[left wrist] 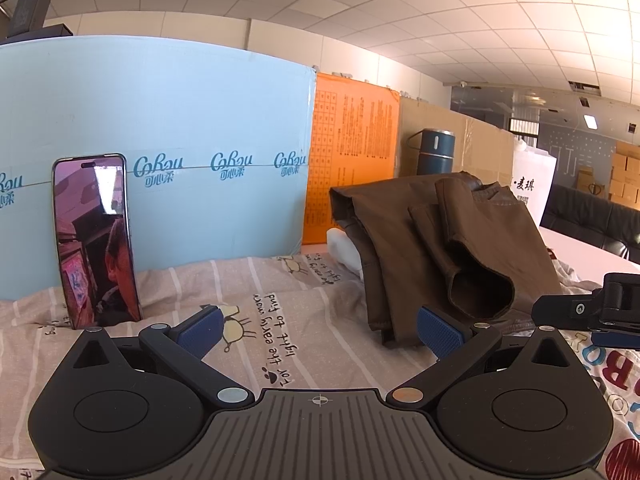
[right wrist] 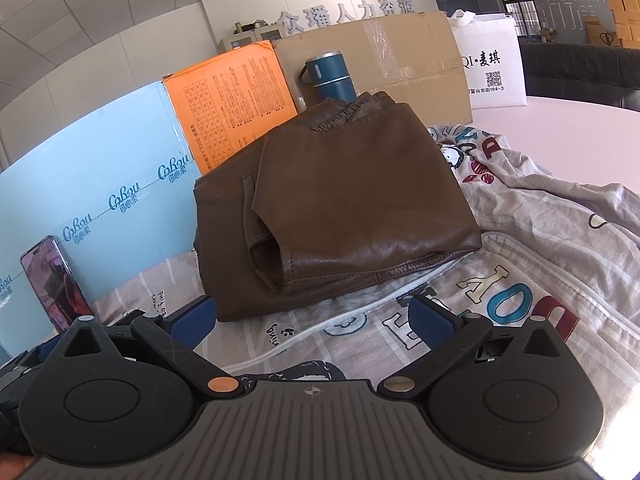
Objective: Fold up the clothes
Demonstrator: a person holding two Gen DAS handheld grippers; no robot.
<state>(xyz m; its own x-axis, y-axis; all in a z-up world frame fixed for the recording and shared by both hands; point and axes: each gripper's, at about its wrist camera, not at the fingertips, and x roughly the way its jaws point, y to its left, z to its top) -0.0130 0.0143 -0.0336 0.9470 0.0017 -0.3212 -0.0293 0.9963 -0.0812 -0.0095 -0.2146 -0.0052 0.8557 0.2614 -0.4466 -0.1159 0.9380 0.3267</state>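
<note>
A brown leather jacket lies folded in a compact bundle on a printed grey bedsheet, one sleeve cuff facing me. In the right wrist view the jacket sits just beyond the fingers. My left gripper is open and empty, low over the sheet, left of the jacket. My right gripper is open and empty, just in front of the jacket's near edge. The right gripper also shows at the right edge of the left wrist view.
A phone leans upright against a light blue box at the back left. An orange box, a brown carton, a blue flask and a white bag stand behind the jacket.
</note>
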